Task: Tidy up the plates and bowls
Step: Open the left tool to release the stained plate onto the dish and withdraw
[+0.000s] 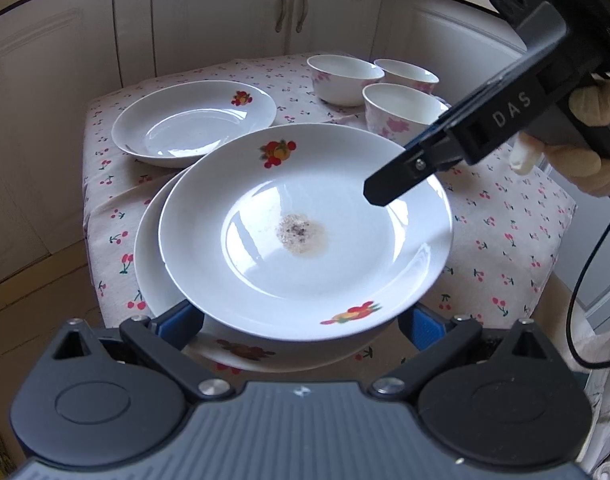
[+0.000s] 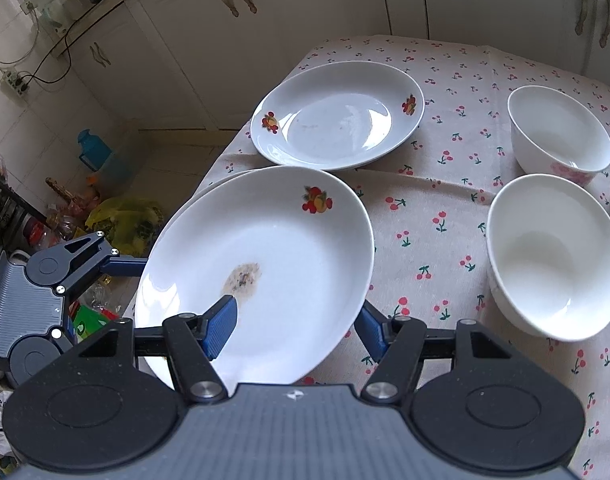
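A soiled plate [image 1: 305,232] is held above a second plate [image 1: 161,280] at the near corner of the table [image 1: 505,240], and it looks to be carried by the right gripper [image 2: 297,328]: one blue finger [image 2: 221,328] lies inside the dish near the brown stain, the other passes under the rim, so the rim is pinched between them at a middling opening. That grip across the rim is probably chosen because a shallow plate offers no other edge to seize. The left gripper [image 1: 301,320] is placed at the plate's near edge with its jaws set wide on either side; whether its pads press on the plate cannot be told, since the plate hides them. It is judged to be steadying or guiding rather than bearing the weight. The held plate is tilted slightly and is offset from the one beneath, which suggests that stacking is in hand and not yet finished. A third plate [image 2: 337,116] is left further back, apart from the pair, and three bowls [image 2: 553,256] are grouped at the far right side, unstacked. The stained plate, if set on top, would keep its residue clear of other plates.
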